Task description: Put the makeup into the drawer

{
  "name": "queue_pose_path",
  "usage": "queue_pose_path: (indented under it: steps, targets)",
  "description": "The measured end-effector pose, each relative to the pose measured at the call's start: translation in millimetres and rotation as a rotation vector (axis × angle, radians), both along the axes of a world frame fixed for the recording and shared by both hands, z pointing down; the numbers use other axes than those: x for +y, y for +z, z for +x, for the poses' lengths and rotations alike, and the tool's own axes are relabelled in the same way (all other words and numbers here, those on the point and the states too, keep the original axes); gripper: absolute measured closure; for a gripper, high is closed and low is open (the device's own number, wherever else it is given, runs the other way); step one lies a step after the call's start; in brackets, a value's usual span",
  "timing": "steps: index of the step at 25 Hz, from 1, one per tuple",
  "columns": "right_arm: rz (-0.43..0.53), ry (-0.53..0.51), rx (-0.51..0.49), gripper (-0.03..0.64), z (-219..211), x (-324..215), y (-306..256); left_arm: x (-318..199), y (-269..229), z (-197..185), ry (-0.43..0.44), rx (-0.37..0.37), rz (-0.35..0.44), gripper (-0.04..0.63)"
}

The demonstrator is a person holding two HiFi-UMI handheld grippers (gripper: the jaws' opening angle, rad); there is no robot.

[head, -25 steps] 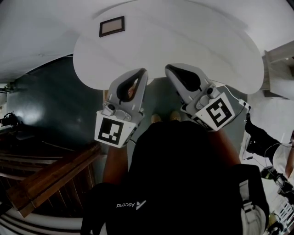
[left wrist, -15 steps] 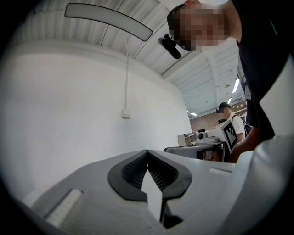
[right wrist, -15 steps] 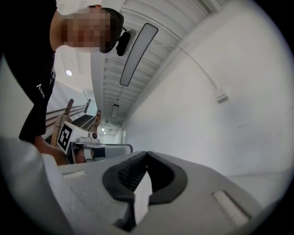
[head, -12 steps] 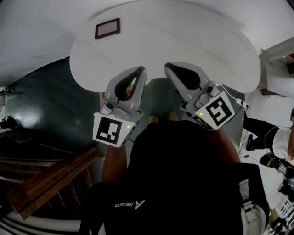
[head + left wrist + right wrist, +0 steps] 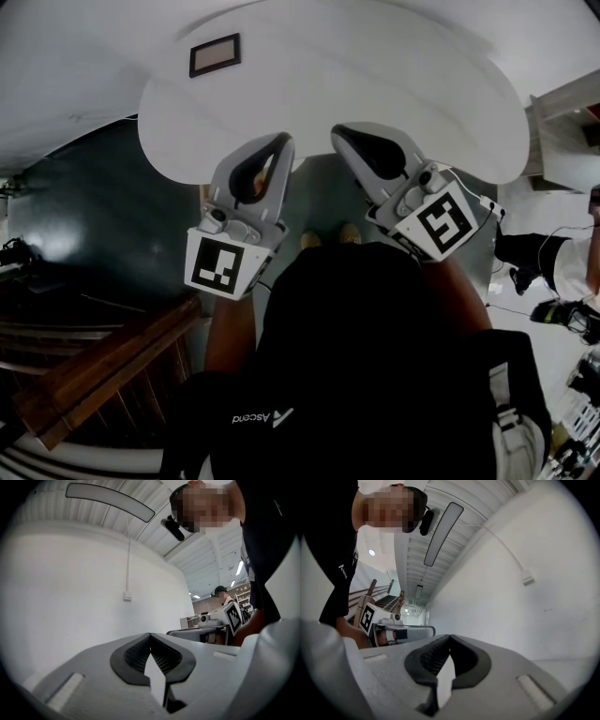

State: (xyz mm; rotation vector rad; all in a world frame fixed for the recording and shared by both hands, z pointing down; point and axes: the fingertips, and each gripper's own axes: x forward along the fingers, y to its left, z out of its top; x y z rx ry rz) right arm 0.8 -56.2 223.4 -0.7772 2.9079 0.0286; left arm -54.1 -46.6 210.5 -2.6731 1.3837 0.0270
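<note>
No makeup and no drawer show in any view. My left gripper (image 5: 279, 141) and right gripper (image 5: 339, 131) are held side by side in front of the person's dark shirt, pointing away from the body. Each carries its marker cube. In the left gripper view the left gripper (image 5: 150, 634) has its dark ribbed pads meeting at the tip, with nothing between them. The right gripper (image 5: 449, 637) in its own view looks the same, jaws together and empty. Each gripper appears in the other's view, beside the person's forearm.
A white rounded surface (image 5: 328, 84) with a small dark-framed plate (image 5: 214, 54) lies ahead over a dark floor (image 5: 103, 216). A wooden stair rail (image 5: 103, 361) runs at lower left. Another person (image 5: 562, 272) stands at the right edge. A white wall (image 5: 70, 583) carries a switch (image 5: 127, 595).
Both grippers keep their place and stay closed. The head view has drifted slightly, and the person at the right edge has shifted.
</note>
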Motion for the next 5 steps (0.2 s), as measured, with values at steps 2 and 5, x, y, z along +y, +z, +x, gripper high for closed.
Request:
queue_pose_path:
  steps: [2,5]
  targets:
    - [0.004,-0.003,0.002,0.614,0.7,1.7,0.7,1.7,0.2,1.1,-0.001,-0.002,0.003,0.584]
    - [0.009,-0.006,0.004,0.614,2.3,3.9,1.6,3.7,0.2,3.5,-0.001,-0.005,0.009,0.584]
